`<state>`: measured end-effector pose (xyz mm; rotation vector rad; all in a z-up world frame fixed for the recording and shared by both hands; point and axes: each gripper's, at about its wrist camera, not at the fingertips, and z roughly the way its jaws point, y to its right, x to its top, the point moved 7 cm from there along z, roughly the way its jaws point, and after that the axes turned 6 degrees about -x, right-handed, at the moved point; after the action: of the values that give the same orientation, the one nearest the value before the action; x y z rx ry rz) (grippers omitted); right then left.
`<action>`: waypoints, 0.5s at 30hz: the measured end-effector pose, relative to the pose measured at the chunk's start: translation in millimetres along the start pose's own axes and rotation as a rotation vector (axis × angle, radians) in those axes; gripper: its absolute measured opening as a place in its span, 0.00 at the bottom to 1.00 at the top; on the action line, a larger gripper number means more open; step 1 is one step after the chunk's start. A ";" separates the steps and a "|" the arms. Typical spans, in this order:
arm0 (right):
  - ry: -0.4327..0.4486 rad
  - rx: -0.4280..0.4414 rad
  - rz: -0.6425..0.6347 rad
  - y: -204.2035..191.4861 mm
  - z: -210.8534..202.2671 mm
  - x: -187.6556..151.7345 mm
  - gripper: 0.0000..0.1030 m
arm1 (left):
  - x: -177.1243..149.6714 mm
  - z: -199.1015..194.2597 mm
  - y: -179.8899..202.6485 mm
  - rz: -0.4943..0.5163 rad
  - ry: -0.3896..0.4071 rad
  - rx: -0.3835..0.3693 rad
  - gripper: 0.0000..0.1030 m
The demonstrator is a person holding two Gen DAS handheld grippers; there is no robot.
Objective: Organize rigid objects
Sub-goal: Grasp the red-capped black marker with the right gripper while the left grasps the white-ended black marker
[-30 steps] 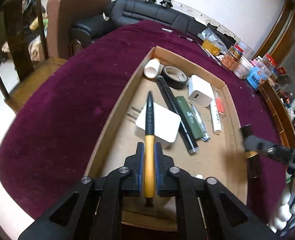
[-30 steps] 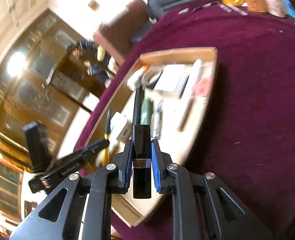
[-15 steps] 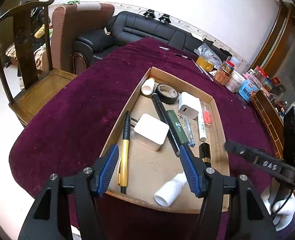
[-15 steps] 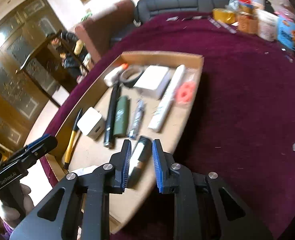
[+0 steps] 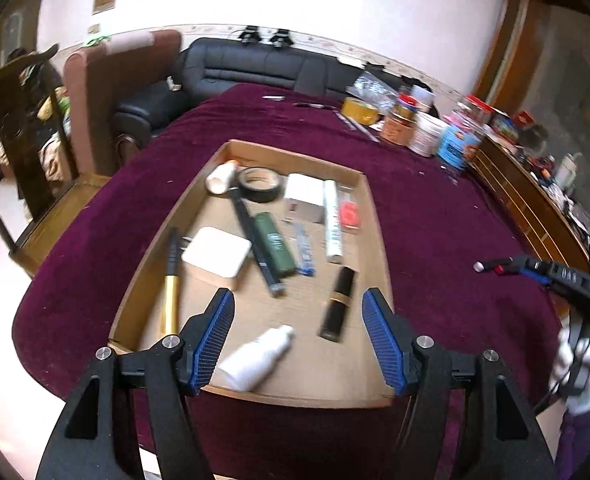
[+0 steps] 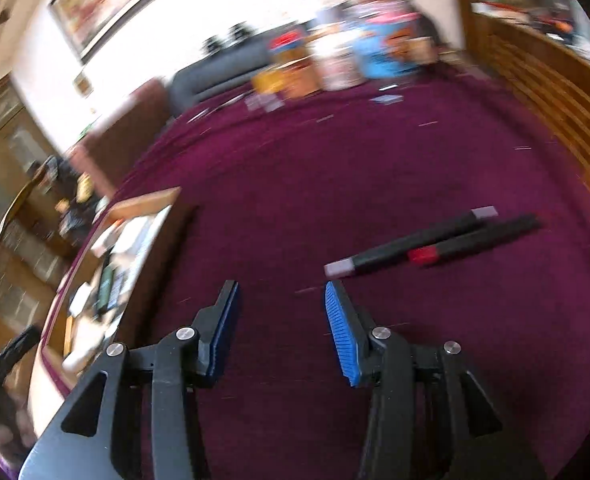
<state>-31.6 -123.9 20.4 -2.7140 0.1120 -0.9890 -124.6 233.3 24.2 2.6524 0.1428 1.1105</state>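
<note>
- My left jaws (image 5: 297,332) stand wide apart and hold nothing; they hang above the near end of the cardboard tray (image 5: 377,216) on the desk (image 5: 435,248), which wears a dark purple cloth.
- Just ahead of my left jaws, between the two blue pads, a white bottle (image 5: 255,356) lies on its side by the tray's near wall.
- Ahead and a little toward the right pad lies a black and gold tube (image 5: 339,304), flat on the tray floor.
- Ahead of the left pad lies a yellow and black pen (image 5: 170,284) along the tray's left wall, with a white charger block (image 5: 216,256) just beside it.
- Farther ahead lie a long black pen (image 5: 255,240), a green stick (image 5: 275,248) beside it, a roll of black tape (image 5: 259,184), a white box (image 5: 305,196) and a white marker (image 5: 331,220).
- My right jaws (image 6: 281,316) are also parted and empty, over bare purple cloth outside the tray.
- Ahead and to the right of my right jaws lie two black markers (image 6: 435,244) side by side on the cloth, one with pale ends, one with a red band.
- The tray sits well off to the left of my right jaws; that view is blurred.
</note>
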 end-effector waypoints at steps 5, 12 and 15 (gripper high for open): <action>0.017 -0.172 0.073 78.4 -3.9 27.3 0.42 | -2.2 -1.5 28.0 0.043 -0.007 -0.040 0.59; -0.122 -0.196 0.181 112.7 46.4 33.5 0.41 | -9.2 0.5 57.1 0.091 -0.035 -0.057 0.59; -0.170 -0.210 0.171 109.8 72.2 36.3 0.42 | -10.6 -3.6 64.0 0.111 -0.031 -0.051 0.59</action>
<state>44.1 -220.6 -38.7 -2.9031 0.4306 -0.7318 -135.3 170.5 37.0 2.6583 -0.0383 1.0900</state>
